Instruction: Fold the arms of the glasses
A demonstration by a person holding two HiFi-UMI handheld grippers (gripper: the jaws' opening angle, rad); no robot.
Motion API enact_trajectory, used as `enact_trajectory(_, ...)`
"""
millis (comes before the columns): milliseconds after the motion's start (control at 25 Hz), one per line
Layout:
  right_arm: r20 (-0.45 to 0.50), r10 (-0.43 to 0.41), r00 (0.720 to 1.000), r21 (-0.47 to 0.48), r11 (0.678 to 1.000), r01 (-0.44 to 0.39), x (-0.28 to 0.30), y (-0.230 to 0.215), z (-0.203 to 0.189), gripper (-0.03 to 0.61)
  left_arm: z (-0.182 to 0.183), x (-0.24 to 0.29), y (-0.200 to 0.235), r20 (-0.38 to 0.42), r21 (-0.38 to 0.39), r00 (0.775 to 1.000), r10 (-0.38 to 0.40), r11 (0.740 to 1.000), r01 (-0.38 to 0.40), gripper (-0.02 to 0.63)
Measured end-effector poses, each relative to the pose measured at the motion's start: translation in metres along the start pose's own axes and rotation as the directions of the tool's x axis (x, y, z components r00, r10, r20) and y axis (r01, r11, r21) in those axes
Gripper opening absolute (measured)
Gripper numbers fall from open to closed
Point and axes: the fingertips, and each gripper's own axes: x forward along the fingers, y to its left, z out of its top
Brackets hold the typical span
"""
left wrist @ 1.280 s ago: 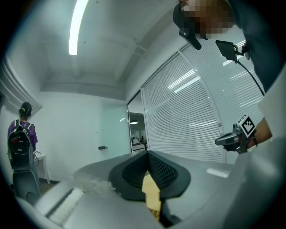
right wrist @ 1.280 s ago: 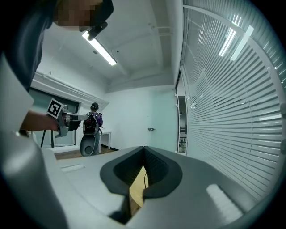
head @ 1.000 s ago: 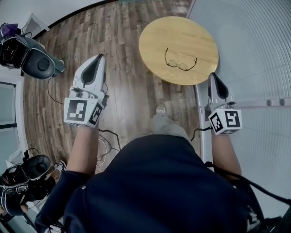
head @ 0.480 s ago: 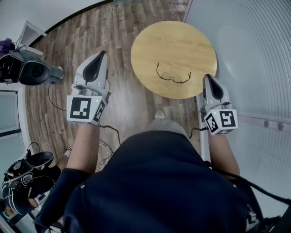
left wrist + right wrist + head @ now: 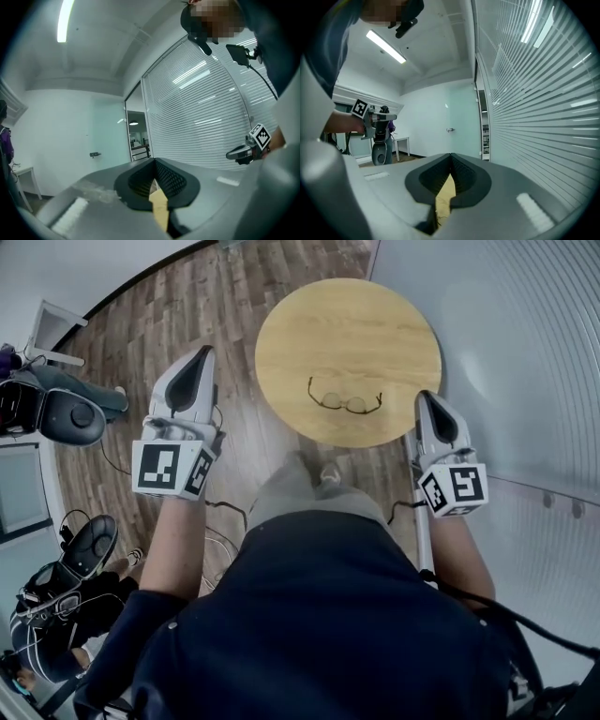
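Note:
A pair of thin dark-rimmed glasses [image 5: 345, 401] lies on the round wooden table [image 5: 347, 324], near its front edge, with both arms spread open. My left gripper [image 5: 203, 352] hangs over the wood floor to the left of the table, well apart from the glasses. At the table's front right edge is my right gripper [image 5: 427, 396], short of the glasses. Both are shut with nothing held. In the left gripper view the left gripper [image 5: 155, 182] has its jaws together. The right gripper [image 5: 449, 172] shows the same in the right gripper view.
Black equipment [image 5: 66, 413] and more gear [image 5: 66, 587] stand on the floor at the left. Cables [image 5: 220, 521] trail by my feet. A white slatted blind wall [image 5: 525, 362] runs close along the table's right side. My leg [image 5: 291, 488] is just before the table.
The view has shifted: table and glasses now sit lower and more to the left, closer to me. A leg has stepped forward. Both grippers hold much the same pose, still shut.

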Motion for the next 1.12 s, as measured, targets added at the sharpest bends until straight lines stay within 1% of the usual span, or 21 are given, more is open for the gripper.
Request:
enact_trajectory(280, -0.017, -0.042, 0.999, -0.016, 0.999, 0.042, -0.001, -0.004, -0.009, 0.009, -0.004, 0.029, -0.009, 0.027, -0.013, 0.997, -0.076, 0.997, 0.076, 0.003)
enact_trajectory(480, -0.028, -0.094, 0.995, -0.026, 0.995, 0.093, 0.009, -0.003, -0.012, 0.008, -0.016, 0.045, -0.006, 0.033, -0.024, 0.989, -0.142, 0.989, 0.143, 0.003)
enact_trajectory(720, -0.040, -0.161, 0.986, -0.020, 0.987, 0.161, 0.022, -0.001, -0.013, 0.008, -0.030, 0.071, 0.001, 0.035, -0.030, 0.972, -0.232, 0.972, 0.233, 0.003)
enact_trajectory(920, -0.062, -0.207, 0.976, -0.036, 0.978, 0.205, 0.042, 0.015, -0.001, 0.008, -0.035, 0.088, 0.027, 0.046, -0.057, 0.956, -0.291, 0.954, 0.294, 0.003)
enact_trajectory(1120, -0.073, -0.236, 0.969, -0.031, 0.972, 0.234, 0.049, 0.019, -0.007, 0.009, -0.056, 0.104, 0.022, 0.020, -0.064, 0.942, -0.335, 0.940, 0.335, 0.003)
